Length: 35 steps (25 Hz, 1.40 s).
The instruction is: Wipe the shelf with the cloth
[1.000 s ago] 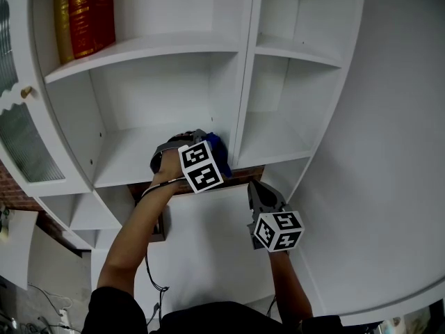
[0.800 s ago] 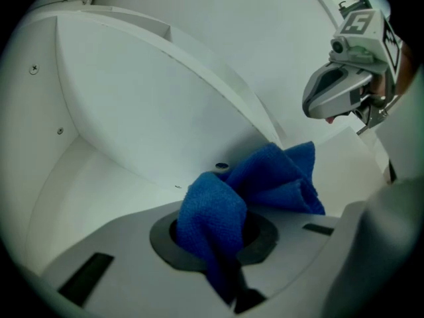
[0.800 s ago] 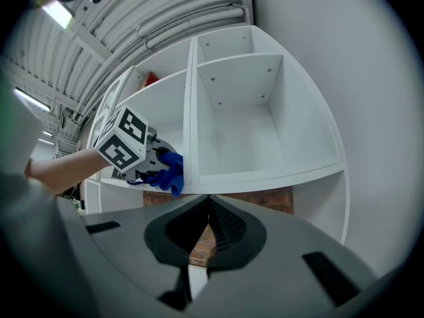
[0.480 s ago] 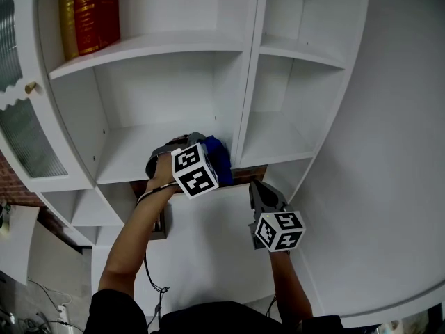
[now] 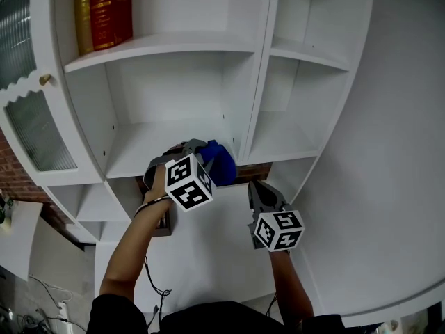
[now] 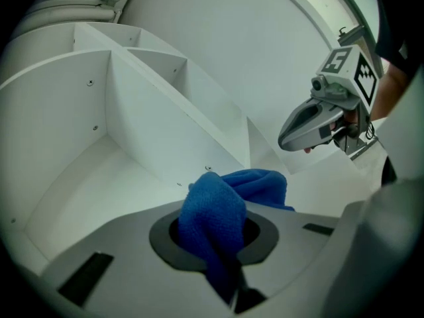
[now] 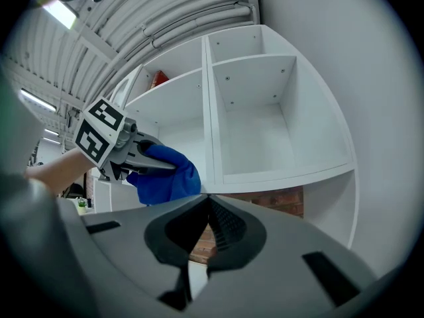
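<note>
A blue cloth (image 5: 220, 163) is bunched at the front right corner of the white shelf (image 5: 146, 145), beside the upright divider. My left gripper (image 5: 200, 152) is shut on the cloth, which bulges out between the jaws in the left gripper view (image 6: 218, 207). The shelf floor (image 6: 93, 191) lies beyond it. My right gripper (image 5: 261, 195) hangs lower and to the right, in front of the cabinet, shut with nothing in it (image 7: 207, 225). The right gripper view also shows the left gripper (image 7: 136, 152) and the cloth (image 7: 167, 175).
Red and gold books (image 5: 104, 12) stand on the shelf above. A glass-fronted door with a knob (image 5: 46, 80) hangs open at the left. Narrower compartments (image 5: 278, 141) lie right of the divider. A curved white wall (image 5: 389, 152) is close on the right.
My left gripper with the cloth has drawn back a little toward the shelf's front edge and to the left. The right gripper has stayed in place.
</note>
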Available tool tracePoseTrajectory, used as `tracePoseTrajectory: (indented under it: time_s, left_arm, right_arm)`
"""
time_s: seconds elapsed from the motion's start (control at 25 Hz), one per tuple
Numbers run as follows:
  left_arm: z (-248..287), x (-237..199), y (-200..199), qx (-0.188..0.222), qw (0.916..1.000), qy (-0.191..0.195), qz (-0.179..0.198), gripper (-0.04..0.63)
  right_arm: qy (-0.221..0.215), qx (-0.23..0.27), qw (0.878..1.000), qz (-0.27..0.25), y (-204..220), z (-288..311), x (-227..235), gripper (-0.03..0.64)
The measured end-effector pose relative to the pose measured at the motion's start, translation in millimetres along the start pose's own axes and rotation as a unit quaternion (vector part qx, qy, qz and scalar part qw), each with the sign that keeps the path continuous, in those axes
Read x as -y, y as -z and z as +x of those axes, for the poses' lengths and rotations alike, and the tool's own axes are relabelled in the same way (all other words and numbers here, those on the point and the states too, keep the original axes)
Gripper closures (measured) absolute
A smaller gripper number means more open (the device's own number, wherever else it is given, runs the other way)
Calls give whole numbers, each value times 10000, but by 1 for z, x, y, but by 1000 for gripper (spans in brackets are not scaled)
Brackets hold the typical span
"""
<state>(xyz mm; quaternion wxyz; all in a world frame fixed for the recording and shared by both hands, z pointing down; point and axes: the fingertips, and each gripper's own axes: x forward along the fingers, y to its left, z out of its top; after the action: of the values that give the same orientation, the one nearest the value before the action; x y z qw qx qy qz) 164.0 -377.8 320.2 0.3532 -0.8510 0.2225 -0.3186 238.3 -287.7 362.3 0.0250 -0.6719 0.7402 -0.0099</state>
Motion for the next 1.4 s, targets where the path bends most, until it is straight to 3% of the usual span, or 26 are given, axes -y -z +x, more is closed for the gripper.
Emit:
tracePoseTrajectory:
  time_s: [0.44,0.84,1.4]
  left_arm:
    - [-40,16,12,416,9988,-12,-263,541]
    - [-68,36,36,496,9980,135,-374,541]
    - [-91,64,104,507,9912,496,-1115,541]
  right_arm:
    - [-10,-51,10000,-34,1,-6,-35,598]
    - [-7,-100,9998,-196,-1,-4,-69,598]
    - [20,-287,9988,-409,10,5,-123,598]
